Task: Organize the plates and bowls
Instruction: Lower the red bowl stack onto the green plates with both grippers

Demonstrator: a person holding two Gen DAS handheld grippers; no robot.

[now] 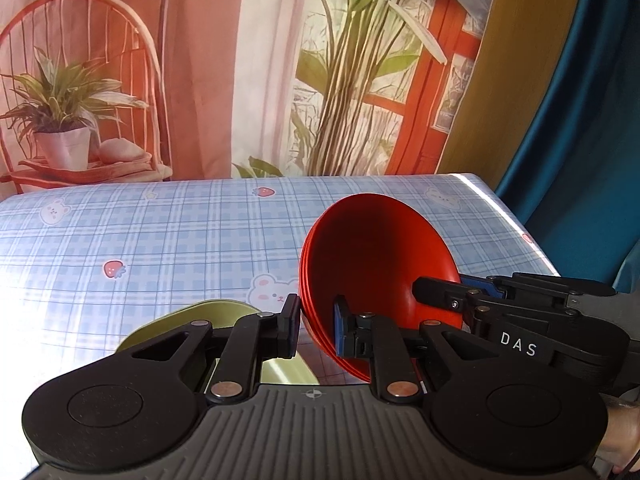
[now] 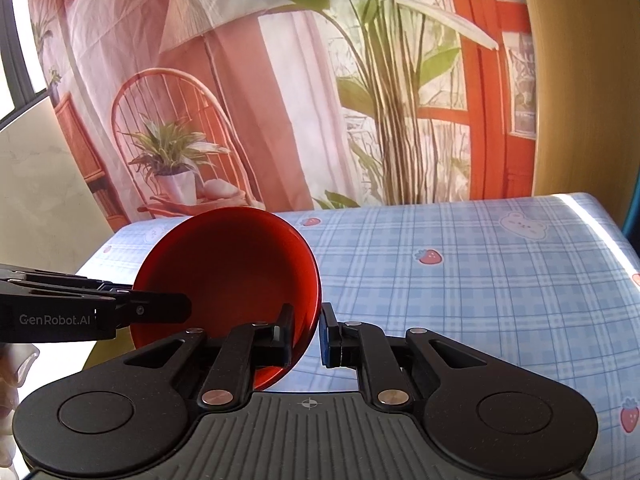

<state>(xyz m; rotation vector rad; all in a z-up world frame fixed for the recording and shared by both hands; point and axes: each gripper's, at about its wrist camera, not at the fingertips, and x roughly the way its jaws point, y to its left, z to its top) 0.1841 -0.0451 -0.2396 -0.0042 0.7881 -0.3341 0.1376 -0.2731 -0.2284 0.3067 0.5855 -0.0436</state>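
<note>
A stack of red bowls [image 1: 376, 264] hangs tilted on its side above the table [image 1: 160, 232], held by both grippers at once. The left gripper [image 1: 316, 326] clamps the stack's lower rim between its fingers. The right gripper [image 2: 305, 334] pinches the opposite rim, one finger inside the bowl and one outside. A green plate [image 1: 224, 310] lies on the table just left of the bowls, partly hidden beneath the left gripper.
</note>
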